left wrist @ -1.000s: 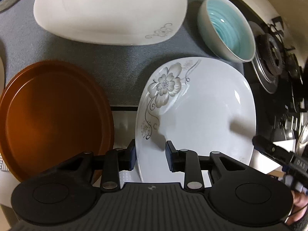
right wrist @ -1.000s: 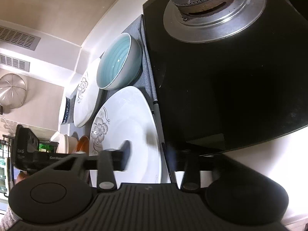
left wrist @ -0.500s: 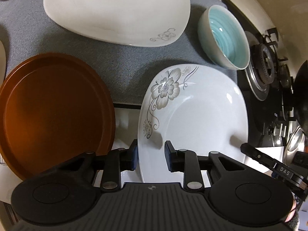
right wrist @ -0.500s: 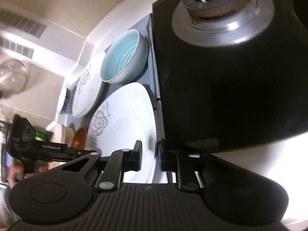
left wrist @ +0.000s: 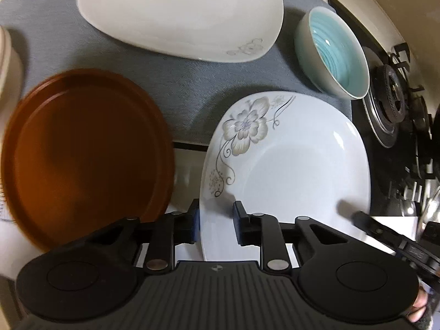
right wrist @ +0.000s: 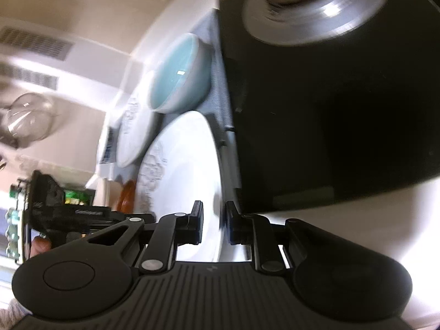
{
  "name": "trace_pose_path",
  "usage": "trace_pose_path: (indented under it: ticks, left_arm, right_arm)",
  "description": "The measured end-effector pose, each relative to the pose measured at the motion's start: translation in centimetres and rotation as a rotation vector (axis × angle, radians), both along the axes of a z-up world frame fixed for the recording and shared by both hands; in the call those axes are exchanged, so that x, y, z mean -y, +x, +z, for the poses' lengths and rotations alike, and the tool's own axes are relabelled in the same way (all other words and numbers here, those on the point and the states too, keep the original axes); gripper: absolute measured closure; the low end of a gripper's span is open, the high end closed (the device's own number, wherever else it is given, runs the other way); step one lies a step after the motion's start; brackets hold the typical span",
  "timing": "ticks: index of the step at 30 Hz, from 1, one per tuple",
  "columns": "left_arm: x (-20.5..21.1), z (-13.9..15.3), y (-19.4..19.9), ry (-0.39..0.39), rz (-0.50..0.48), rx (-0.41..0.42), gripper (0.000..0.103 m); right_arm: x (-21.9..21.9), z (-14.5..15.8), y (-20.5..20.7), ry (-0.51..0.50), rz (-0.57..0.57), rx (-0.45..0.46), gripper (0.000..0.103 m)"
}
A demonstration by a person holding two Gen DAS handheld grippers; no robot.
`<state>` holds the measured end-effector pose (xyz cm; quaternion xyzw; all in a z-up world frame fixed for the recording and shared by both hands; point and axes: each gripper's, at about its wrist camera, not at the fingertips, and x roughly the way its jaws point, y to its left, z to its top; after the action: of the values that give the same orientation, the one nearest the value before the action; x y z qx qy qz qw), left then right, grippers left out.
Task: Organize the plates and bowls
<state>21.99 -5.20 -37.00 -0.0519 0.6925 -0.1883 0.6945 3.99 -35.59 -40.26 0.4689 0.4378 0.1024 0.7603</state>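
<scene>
Both tongs, left gripper (left wrist: 214, 224) and right gripper (right wrist: 214, 224), now clenched the flowered plate (left wrist: 286, 176)'s near rim; its lift toward stacking looked imminent.

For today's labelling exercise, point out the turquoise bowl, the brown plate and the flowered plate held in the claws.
turquoise bowl (left wrist: 339, 55): left wrist view, on its ribbed inside.
brown plate (left wrist: 85, 154): left wrist view, on its flat centre.
flowered plate (left wrist: 291, 170): left wrist view, on its white middle.
</scene>
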Motion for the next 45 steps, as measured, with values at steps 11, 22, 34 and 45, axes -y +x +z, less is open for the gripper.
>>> trace_pose_path:
  ticks: [11, 22, 34, 45]
  left_arm:
    - [0.6, -0.9, -0.7, -0.044, 0.004, -0.043, 0.082]
    - [1.2, 0.8, -1.4, 0.014, 0.014, 0.022, 0.084]
    - [0.7, 4.2, -2.0, -0.028, 0.035, 0.059, 0.084]
    - [-1.9, 8.0, -1.8, -0.064, 0.087, 0.104, 0.084]
  right_arm:
    - [1.1, -0.7, -0.7, 0.002, -0.026, -0.045, 0.089]
    - [1.0, -0.9, -1.0, 0.029, -0.009, -0.036, 0.088]
    - [1.7, 0.1, -1.3, 0.045, -0.020, -0.010, 0.088]
    - [0.8, 2.2, -0.1, 0.039, 0.021, 0.064, 0.088]
